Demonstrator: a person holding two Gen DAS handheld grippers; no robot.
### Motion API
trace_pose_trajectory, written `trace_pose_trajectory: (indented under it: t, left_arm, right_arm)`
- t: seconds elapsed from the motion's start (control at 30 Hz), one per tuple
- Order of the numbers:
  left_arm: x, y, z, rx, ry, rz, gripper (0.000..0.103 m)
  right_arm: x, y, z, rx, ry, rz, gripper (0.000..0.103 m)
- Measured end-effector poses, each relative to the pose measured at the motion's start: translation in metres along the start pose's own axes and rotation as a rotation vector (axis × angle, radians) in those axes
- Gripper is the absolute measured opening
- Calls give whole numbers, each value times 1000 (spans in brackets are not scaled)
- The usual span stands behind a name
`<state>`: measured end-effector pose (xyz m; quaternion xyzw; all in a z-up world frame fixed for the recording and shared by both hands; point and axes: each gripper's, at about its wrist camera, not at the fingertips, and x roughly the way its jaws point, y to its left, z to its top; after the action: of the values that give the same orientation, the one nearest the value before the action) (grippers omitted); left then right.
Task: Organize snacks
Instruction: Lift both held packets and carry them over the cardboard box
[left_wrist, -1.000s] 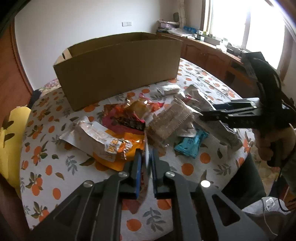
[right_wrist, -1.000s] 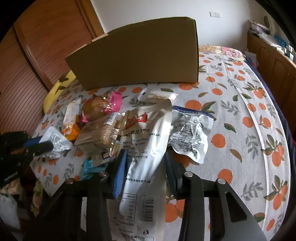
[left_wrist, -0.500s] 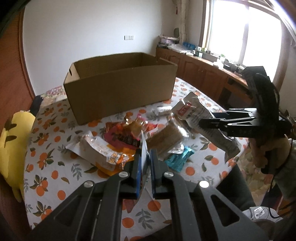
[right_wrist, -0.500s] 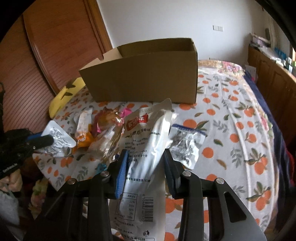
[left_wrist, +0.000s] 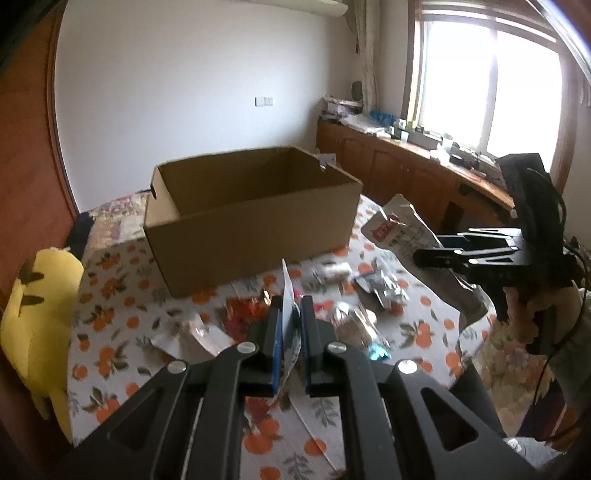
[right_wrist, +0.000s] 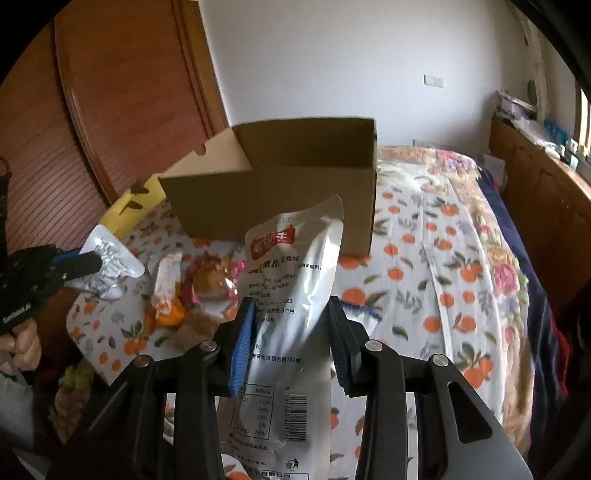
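The right tool (right_wrist: 291, 336) pinches a tall silver pouch (right_wrist: 291, 280) in front of the cardboard box (right_wrist: 280, 177); the pouch carries a red label with white characters, a date reading 25/01/03 near its top, an NRV table and a barcode low down. The left tool (left_wrist: 290, 332) is pressed together on a small foil packet (left_wrist: 287, 291), seen edge-on there, while the right wrist view shows its crinkled silver face. Loose snacks (left_wrist: 354, 325) lie on the orange-print cloth (left_wrist: 110, 354) just before the box. Only the left view shows the window (left_wrist: 491, 85)
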<state>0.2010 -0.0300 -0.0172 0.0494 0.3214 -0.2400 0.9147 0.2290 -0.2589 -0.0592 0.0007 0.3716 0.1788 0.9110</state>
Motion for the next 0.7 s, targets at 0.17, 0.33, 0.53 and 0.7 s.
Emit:
trace_pose_trajectory:
  t: [0.17, 0.33, 0.53, 0.7]
  left_arm:
    - [10, 12, 30, 12, -26, 17, 5]
    - [27, 34, 68, 10, -51, 29, 5]
    - [53, 57, 107, 22, -61, 59, 5]
    - [78, 76, 131, 29, -60, 71, 5]
  right_arm:
    - [2, -3, 24, -22, -18, 14, 38]
    - [12, -8, 62, -43, -40, 38, 38]
    - [36, -11, 113, -77, -63, 48, 38]
    - [61, -20, 151, -65, -72, 86, 38]
